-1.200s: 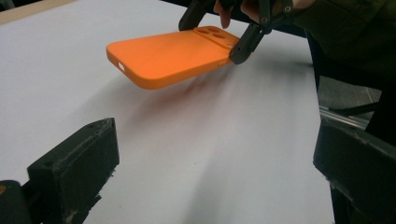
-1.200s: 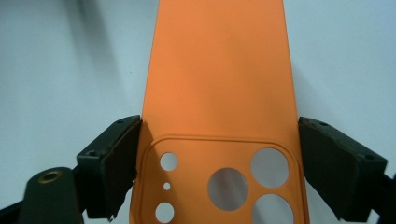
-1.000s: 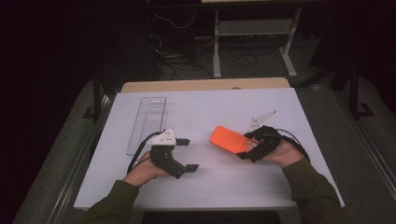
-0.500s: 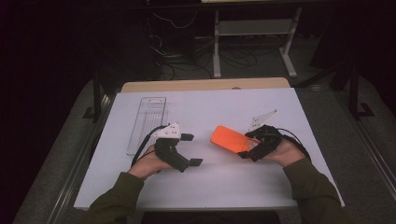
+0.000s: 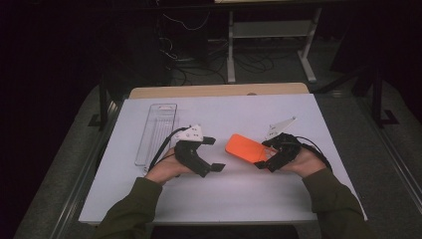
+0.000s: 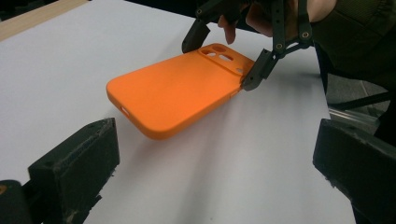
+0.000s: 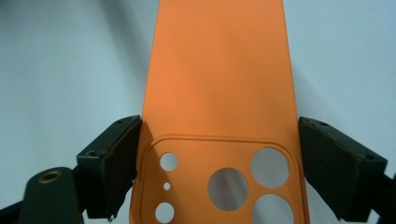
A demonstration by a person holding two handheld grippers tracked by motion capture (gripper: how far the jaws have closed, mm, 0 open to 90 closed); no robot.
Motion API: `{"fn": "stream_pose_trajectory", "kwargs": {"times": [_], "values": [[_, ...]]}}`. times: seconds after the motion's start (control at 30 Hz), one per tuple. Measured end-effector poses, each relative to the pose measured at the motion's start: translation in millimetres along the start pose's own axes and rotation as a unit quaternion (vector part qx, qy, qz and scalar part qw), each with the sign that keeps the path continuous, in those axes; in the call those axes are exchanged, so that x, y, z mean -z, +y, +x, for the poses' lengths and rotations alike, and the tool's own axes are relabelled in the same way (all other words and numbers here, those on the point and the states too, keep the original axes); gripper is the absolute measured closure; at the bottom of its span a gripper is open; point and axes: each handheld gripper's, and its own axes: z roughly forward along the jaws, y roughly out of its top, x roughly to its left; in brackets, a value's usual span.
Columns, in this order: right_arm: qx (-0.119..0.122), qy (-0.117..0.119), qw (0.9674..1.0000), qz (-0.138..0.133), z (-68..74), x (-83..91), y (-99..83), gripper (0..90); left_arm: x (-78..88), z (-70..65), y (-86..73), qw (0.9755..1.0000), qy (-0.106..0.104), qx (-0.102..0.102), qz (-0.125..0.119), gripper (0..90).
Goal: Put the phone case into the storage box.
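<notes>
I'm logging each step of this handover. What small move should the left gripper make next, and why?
Probably ease the left gripper toward the case's free end. Its jaws are open and empty, while the right gripper clamps the camera end and holds the case tilted above the table.

Both forearms wear olive-green sleeves (image 5: 331, 196), the cloth ribbed at the cuff and creased along the arm. The left gripper (image 5: 213, 154) has a matte black body with angular links, square black jaw blocks scuffed pale at their edges, and a white cap on top; a thin black cable (image 5: 159, 152) trails from it. The right gripper (image 5: 261, 156) is black too, built of slim perforated bars pinned with small round screws (a brass-coloured eyelet sits beside one jaw), and carries a pale grey three-cornered plate (image 5: 279, 127).
</notes>
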Motion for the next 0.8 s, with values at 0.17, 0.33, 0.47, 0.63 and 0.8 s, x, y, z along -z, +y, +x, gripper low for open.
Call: {"fn": "stream_pose_trajectory", "kwargs": {"times": [0.17,0.33,0.47,0.63,0.8], "values": [[-0.002,-0.001,1.0,0.0,-0.3,-0.1,0.1,15.3,-4.5,3.4,3.5,1.0,-0.006,-0.006,0.001,0.0],[-0.002,-0.002,1.0,-0.002,-0.7,0.6,0.0,15.2,-7.3,6.6,3.6,0.9998,-0.009,-0.016,0.006,0.0],[0.007,-0.003,1.0,0.006,0.9,-1.3,-0.6,15.3,-6.8,8.2,3.6,0.9997,-0.008,-0.02,0.008,0.0],[0.008,-0.001,0.9999,0.007,1.1,-1.9,-0.2,15.3,-6.7,7.2,4.2,0.9997,-0.011,-0.021,0.007,0.0],[0.028,-0.001,0.9996,0.004,2.5,-2.1,0.4,15.3,-8.0,5.3,5.8,0.9989,-0.007,-0.041,0.024,0.0]]}}
